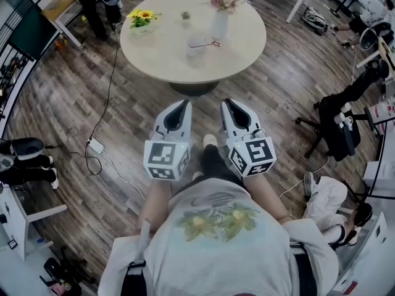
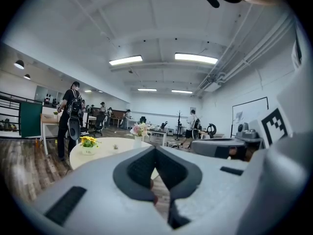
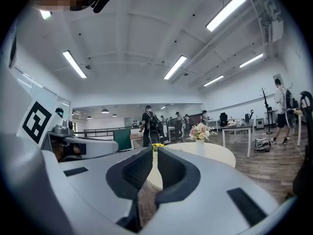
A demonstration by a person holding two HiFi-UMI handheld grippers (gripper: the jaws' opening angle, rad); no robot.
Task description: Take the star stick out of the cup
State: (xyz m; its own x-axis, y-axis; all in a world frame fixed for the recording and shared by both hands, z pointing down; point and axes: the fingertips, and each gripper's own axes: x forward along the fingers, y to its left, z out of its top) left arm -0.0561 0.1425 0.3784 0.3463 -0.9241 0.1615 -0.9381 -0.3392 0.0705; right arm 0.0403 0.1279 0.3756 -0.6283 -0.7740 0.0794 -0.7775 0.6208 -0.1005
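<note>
A white cup (image 1: 196,46) stands near the middle of the round table (image 1: 160,57), and the star stick (image 1: 207,43) leans out of it toward the right. My left gripper (image 1: 184,104) and right gripper (image 1: 226,102) are side by side in front of my body, over the wooden floor and well short of the table. Both point toward it. In the left gripper view, the left gripper (image 2: 155,150) has its jaws together with nothing in them. The right gripper (image 3: 155,152) is likewise shut and empty. The cup is hidden in both gripper views.
On the table are a sunflower pot (image 1: 142,21), a tiny plant (image 1: 185,16) and a vase of pink flowers (image 1: 221,12). A power strip with cables (image 1: 96,145) lies on the floor at the left. A black chair (image 1: 336,125) is at the right; people stand at the back left (image 1: 92,5).
</note>
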